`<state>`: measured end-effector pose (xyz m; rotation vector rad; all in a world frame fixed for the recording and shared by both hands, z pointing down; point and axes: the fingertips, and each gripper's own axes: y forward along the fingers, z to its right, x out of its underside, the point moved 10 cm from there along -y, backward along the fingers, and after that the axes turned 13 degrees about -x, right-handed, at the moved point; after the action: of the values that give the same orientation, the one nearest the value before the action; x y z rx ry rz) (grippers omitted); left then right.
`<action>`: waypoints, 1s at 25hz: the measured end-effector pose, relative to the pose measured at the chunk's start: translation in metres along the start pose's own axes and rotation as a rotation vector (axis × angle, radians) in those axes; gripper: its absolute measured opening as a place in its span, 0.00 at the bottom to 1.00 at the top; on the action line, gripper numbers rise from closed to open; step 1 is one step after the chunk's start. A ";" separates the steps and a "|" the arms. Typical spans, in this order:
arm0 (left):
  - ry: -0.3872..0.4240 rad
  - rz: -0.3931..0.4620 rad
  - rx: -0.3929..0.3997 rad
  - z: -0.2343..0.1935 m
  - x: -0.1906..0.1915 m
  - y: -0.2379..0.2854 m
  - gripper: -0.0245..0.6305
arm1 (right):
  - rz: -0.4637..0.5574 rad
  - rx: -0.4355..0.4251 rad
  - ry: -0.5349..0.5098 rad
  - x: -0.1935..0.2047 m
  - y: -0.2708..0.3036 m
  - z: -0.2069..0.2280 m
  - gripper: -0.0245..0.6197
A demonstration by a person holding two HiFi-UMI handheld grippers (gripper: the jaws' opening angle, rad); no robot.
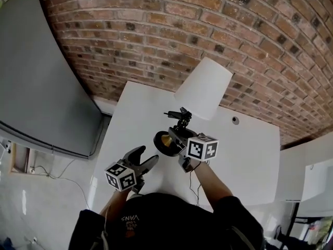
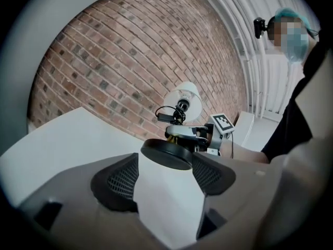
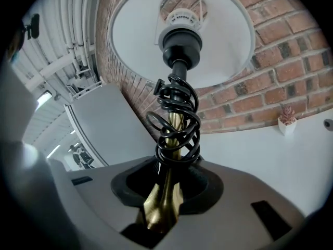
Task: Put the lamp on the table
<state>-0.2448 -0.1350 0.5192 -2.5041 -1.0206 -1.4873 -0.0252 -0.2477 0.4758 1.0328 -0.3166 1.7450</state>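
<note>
The lamp is tilted over the white table, its white shade toward the brick wall and its round black base toward me. My right gripper is shut on the brass stem, just below the coiled black cord; the shade fills the top of the right gripper view. My left gripper hovers over the table's near left part, jaws open. The base sits just beyond its tips, with the pads apart from it.
A brick wall runs behind the table. A grey panel stands to the left, with cables on the floor below it. The table has a small round hole near the back and a tiny potted plant.
</note>
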 end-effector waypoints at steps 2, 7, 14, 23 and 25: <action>0.000 -0.017 -0.009 -0.013 -0.001 -0.001 0.51 | 0.003 0.057 -0.020 -0.002 0.009 0.012 0.21; 0.026 -0.060 -0.002 -0.037 -0.007 0.001 0.48 | 0.024 0.162 -0.073 -0.010 0.032 0.034 0.21; 0.029 -0.084 -0.033 -0.071 -0.015 0.008 0.43 | 0.048 0.250 -0.124 -0.014 0.065 0.066 0.21; 0.034 -0.115 -0.040 -0.097 -0.024 0.027 0.32 | 0.047 0.337 -0.210 -0.024 0.095 0.096 0.21; 0.028 -0.115 -0.044 -0.101 -0.024 0.033 0.30 | 0.052 0.352 -0.228 -0.025 0.099 0.102 0.21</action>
<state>-0.3116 -0.2098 0.5629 -2.4857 -1.1585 -1.5873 -0.0589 -0.3716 0.5424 1.4953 -0.1815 1.7693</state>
